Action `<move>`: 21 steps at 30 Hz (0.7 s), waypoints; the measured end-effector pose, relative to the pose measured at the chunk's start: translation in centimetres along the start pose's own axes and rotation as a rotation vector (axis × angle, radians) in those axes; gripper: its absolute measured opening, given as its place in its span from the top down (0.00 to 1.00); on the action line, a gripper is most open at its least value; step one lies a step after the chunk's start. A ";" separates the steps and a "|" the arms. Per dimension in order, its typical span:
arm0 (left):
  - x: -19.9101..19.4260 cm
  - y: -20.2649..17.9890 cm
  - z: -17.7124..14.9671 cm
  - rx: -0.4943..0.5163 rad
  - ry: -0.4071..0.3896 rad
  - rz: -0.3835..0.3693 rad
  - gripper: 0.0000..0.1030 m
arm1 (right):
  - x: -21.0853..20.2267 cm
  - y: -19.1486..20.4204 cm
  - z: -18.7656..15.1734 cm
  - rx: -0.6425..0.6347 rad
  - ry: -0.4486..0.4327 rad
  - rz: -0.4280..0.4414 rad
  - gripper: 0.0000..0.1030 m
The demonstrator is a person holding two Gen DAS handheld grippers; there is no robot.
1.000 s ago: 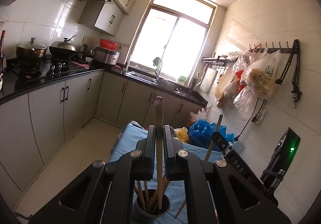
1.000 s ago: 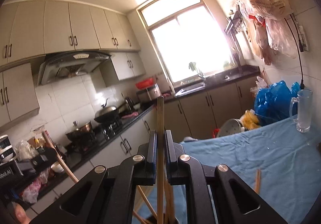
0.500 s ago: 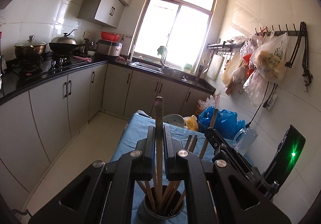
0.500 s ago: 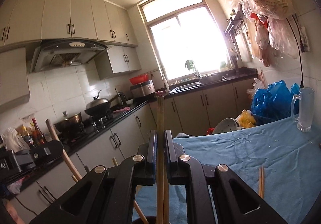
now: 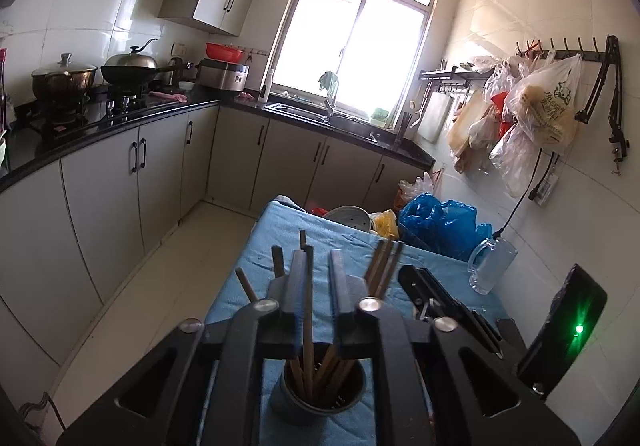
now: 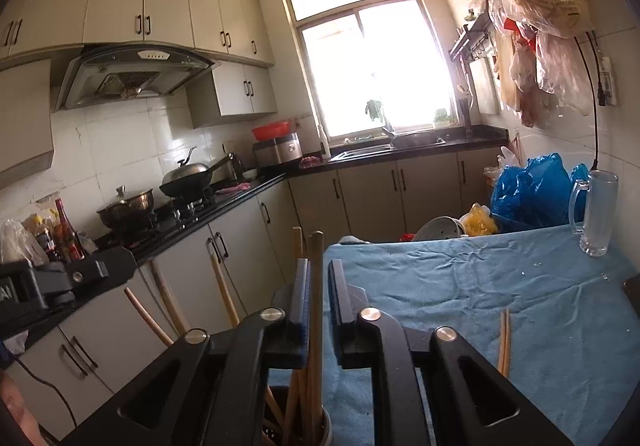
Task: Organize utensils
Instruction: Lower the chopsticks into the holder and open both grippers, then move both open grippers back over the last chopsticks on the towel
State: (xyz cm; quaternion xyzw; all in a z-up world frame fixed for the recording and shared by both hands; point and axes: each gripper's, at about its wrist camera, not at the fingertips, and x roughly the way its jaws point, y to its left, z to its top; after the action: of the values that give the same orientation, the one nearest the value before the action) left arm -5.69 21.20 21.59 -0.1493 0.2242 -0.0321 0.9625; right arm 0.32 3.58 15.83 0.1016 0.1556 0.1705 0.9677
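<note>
left tongs (image 5: 318, 278): jaws opening; half a second ago they were pinched on a chopstick (image 5: 307, 310), now there is a gap at its right side. Stick leans on the left pad only, no clamp.
right tongs (image 6: 318, 286): same change. Jaws opening, a second chopstick (image 6: 316, 306) between them, touching the left pad, clear of the right one.
change since a second ago: both sticks stood high above the jaws then; now their tops sit lower and both views look down more toward the bench (image 6: 520, 306).
cup (image 5: 320, 394): grey holder at 6 o'clock in the left view, directly under the left tongs, on the blue cloth. Holds a fan of sticks; the left stick's lower end is inside it. In the right view only its rim shows, at 6 o'clock, with the right stick running down into it.
meaning: judged as release in progress; both sticks delivered to the cup, weight now on the cup, not the pads.
remaining: pair of chopsticks (image 6: 503, 342) lying flat on the cloth at 4 o'clock in the right view, well apart from the cup. Likely the next pick.
glass mug (image 6: 596, 214): at 2 o'clock, far edge of bench, untouched.
risk: a stick resting on a pad may drag when the tongs withdraw; a straight lift seems safest.
</note>
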 end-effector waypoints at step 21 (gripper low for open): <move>-4.7 -2.1 -9.8 -0.009 0.120 -0.021 0.55 | -0.3 -18.1 -4.9 0.086 0.428 -0.227 0.74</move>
State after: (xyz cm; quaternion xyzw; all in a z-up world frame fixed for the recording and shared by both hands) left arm -14.27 17.09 15.84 -0.1540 0.2799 -0.0501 0.9463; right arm 3.80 -12.52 6.82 0.0859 0.3747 0.0718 0.9204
